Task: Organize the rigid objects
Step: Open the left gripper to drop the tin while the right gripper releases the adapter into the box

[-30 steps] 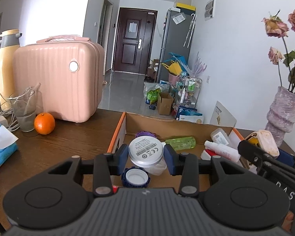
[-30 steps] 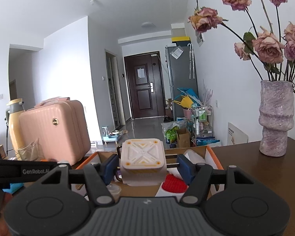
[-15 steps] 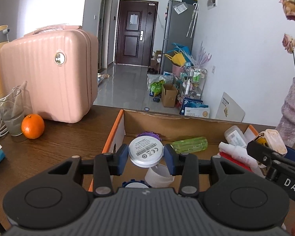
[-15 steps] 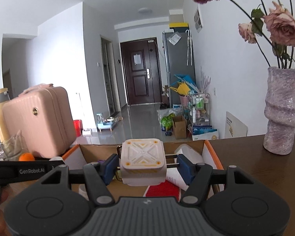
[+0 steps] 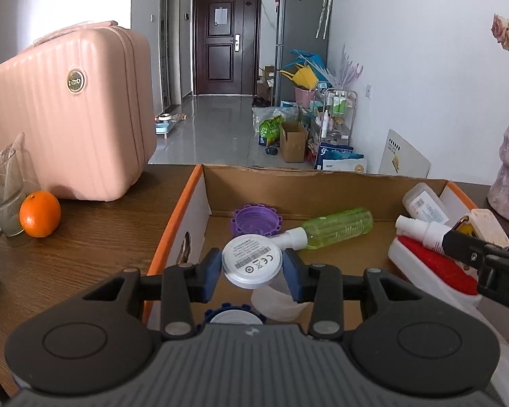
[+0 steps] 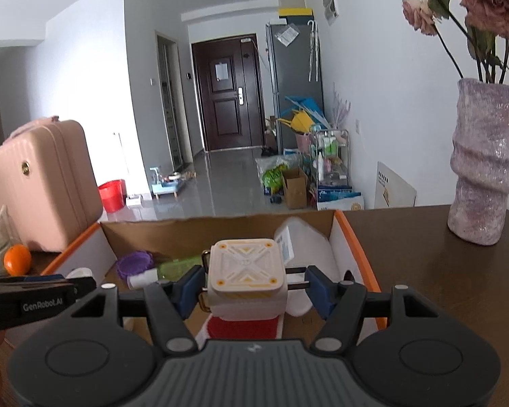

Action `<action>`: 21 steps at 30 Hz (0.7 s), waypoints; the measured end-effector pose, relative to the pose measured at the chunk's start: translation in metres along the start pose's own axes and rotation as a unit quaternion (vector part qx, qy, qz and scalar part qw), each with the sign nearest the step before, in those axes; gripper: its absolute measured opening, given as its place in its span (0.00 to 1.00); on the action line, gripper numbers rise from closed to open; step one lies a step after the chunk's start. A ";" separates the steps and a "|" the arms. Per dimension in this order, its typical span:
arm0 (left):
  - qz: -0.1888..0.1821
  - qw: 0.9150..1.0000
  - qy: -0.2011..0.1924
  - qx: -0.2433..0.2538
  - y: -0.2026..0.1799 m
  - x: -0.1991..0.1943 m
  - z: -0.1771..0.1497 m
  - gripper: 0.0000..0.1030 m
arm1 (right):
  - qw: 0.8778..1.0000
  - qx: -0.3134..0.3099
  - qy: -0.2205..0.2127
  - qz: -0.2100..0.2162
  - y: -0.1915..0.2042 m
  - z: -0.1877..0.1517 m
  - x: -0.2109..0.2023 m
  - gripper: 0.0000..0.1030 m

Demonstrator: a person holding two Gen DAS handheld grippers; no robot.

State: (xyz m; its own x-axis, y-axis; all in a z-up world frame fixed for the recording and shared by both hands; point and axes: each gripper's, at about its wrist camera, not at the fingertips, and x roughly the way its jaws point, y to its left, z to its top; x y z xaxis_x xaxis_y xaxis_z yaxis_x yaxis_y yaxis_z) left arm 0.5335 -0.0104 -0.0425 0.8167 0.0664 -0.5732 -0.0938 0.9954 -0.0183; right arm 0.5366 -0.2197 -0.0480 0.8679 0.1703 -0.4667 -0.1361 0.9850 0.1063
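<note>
My left gripper [image 5: 252,269] is shut on a white round disc [image 5: 252,261] with a printed label, held over the left half of the cardboard box [image 5: 322,173]. Below it lie a purple cap [image 5: 256,220], a green bottle [image 5: 336,227], a clear cup [image 5: 275,300] and a blue-rimmed cap [image 5: 234,315]. My right gripper [image 6: 252,288] is shut on a cream square plug adapter [image 6: 246,273], its prongs against the right pad. It hangs over the box's right half [image 6: 356,247], above a red and white item [image 6: 241,327]. The left wrist view shows that adapter [image 5: 487,227] at its right edge.
A pink suitcase [image 5: 68,118], an orange [image 5: 40,213] and a glass [image 5: 1,190] stand left of the box on the wooden table [image 5: 85,254]. A purple vase [image 6: 485,162] with dried roses stands to the right. White bottles [image 5: 424,203] lie in the box's far right corner.
Both grippers have come forward and down over the box, each still holding its object. The box contents now look larger and closer.
</note>
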 end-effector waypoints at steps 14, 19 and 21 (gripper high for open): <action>0.007 0.999 -0.028 -0.031 0.015 -0.018 0.009 1.00 | 0.999 0.037 -0.032 -0.007 -0.016 0.006 -0.013 1.00; 0.012 0.999 -0.017 -0.040 0.019 -0.013 0.010 1.00 | 0.999 0.038 -0.026 -0.008 -0.017 0.005 -0.010 1.00; 0.011 0.999 -0.016 -0.036 0.018 -0.013 0.010 1.00 | 0.999 0.035 -0.026 -0.009 -0.016 0.007 -0.010 1.00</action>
State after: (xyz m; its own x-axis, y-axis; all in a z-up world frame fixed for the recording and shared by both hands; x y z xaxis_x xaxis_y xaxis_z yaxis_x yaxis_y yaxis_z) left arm 0.5270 0.0076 -0.0271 0.8321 0.0922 -0.5470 -0.1525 0.9861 -0.0658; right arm 0.5333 -0.2376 -0.0393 0.8941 0.1500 -0.4221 -0.0893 0.9830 0.1601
